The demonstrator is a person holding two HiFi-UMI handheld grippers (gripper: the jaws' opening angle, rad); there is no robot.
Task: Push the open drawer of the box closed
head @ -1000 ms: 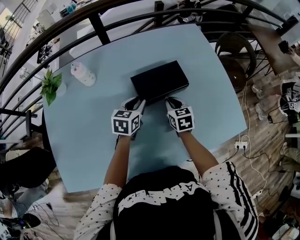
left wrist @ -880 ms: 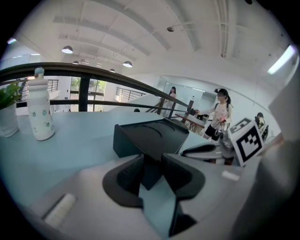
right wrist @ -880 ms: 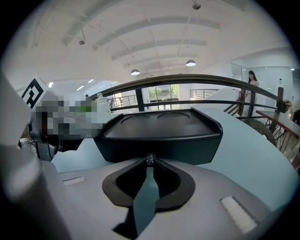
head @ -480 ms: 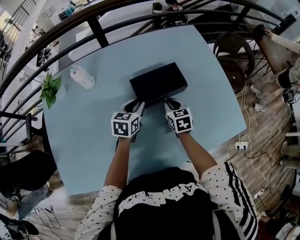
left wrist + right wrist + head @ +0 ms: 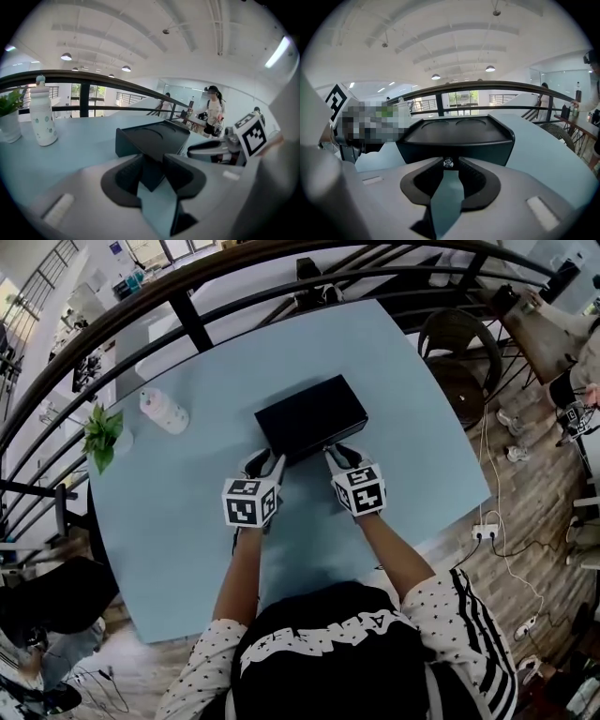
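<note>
A black box (image 5: 309, 418) lies mid-table on the light blue table (image 5: 412, 427); its drawer looks flush with the body. Both grippers sit at its near side. My left gripper (image 5: 264, 463) is at the near left corner, and in the left gripper view that corner of the box (image 5: 152, 138) pokes into the gap between its slightly parted fingers (image 5: 123, 174). My right gripper (image 5: 336, 457) is at the box front (image 5: 457, 143), and its tips (image 5: 448, 165) close around a small shiny drawer knob (image 5: 448, 162).
A white bottle (image 5: 165, 412) and a small potted plant (image 5: 101, 432) stand at the table's far left. A dark curved railing (image 5: 192, 320) runs behind the table. A round chair (image 5: 464, 348) and a power strip (image 5: 486, 532) are on the wooden floor to the right.
Both grippers keep their places at the box's near side. The box and grippers sit slightly lower and further left in the picture, which seems to be the head camera shifting.
</note>
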